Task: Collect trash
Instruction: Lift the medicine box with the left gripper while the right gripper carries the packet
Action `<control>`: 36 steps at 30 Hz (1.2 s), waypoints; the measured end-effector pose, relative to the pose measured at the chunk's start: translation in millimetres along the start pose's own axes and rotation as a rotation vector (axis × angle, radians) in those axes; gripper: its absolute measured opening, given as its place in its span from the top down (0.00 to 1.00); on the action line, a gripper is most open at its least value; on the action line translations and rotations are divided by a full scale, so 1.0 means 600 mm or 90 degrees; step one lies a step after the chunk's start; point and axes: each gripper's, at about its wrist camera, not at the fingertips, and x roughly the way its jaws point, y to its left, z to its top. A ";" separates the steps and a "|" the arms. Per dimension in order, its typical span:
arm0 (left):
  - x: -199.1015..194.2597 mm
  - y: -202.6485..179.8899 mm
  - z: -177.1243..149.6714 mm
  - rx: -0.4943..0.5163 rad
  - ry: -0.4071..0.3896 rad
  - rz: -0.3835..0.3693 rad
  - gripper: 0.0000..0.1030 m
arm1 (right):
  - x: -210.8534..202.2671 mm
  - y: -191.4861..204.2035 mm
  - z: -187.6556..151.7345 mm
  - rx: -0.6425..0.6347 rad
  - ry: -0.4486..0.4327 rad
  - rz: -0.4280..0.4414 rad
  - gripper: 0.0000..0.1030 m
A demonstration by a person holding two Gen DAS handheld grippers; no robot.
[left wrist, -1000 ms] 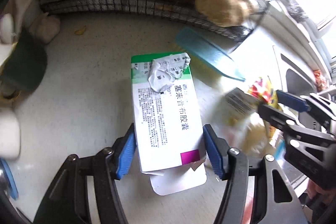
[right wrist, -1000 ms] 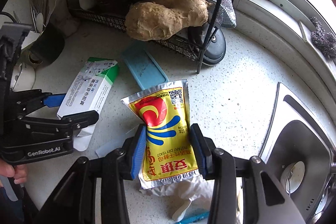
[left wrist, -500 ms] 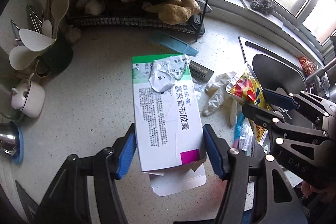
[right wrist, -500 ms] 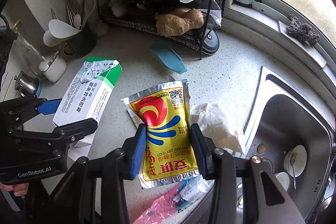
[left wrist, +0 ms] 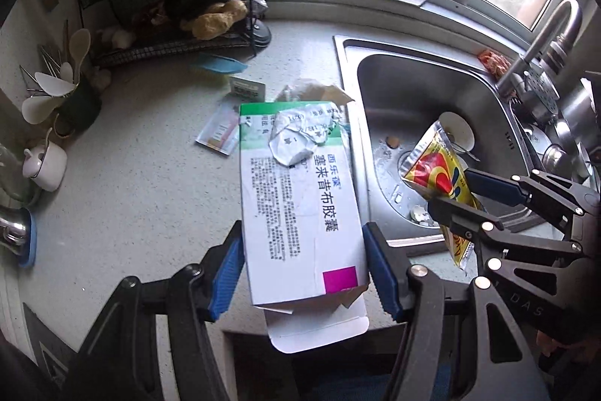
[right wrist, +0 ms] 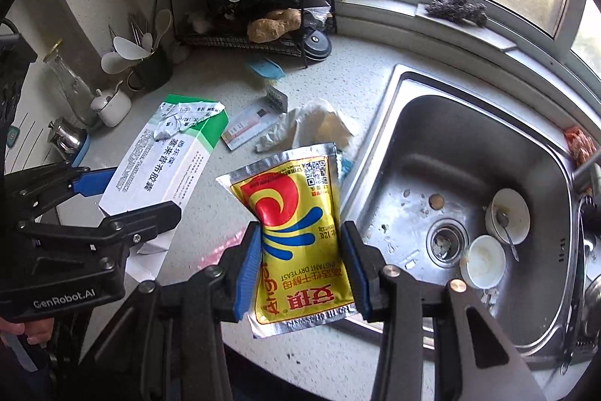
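Both grippers had risen and drawn back from the wire rack since the earlier frames, so the steel sink (right wrist: 469, 153) now lay beyond them. The left gripper (left wrist: 302, 273) was clamped, jaws about half apart, on the torn white-and-green cardboard medicine box (left wrist: 296, 205). The right gripper (right wrist: 300, 265), jaws narrower, gripped the crinkled yellow foil yeast packet (right wrist: 293, 224) between its blue pads.

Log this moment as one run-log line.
left gripper: shut on medicine box | right gripper: shut on yeast packet | both held above counter
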 end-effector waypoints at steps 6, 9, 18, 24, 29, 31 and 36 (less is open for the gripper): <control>-0.022 -0.103 -0.077 0.031 -0.002 -0.016 0.43 | -0.061 -0.045 -0.092 0.026 0.005 -0.016 0.62; -0.028 -0.153 -0.120 0.046 -0.002 -0.026 0.43 | -0.088 -0.060 -0.143 0.039 0.005 -0.027 0.62; -0.033 -0.264 -0.241 0.109 0.042 -0.048 0.43 | -0.145 -0.083 -0.295 0.073 0.025 -0.045 0.62; -0.006 -0.287 -0.284 0.137 0.090 -0.078 0.43 | -0.153 -0.089 -0.365 0.133 0.057 -0.056 0.62; 0.041 -0.295 -0.323 0.170 0.135 -0.098 0.43 | -0.122 -0.082 -0.411 0.176 0.101 -0.048 0.62; 0.075 -0.291 -0.342 0.174 0.161 -0.107 0.43 | -0.099 -0.081 -0.431 0.192 0.121 -0.036 0.62; 0.151 -0.289 -0.384 0.192 0.199 -0.099 0.43 | -0.023 -0.084 -0.477 0.211 0.167 -0.032 0.62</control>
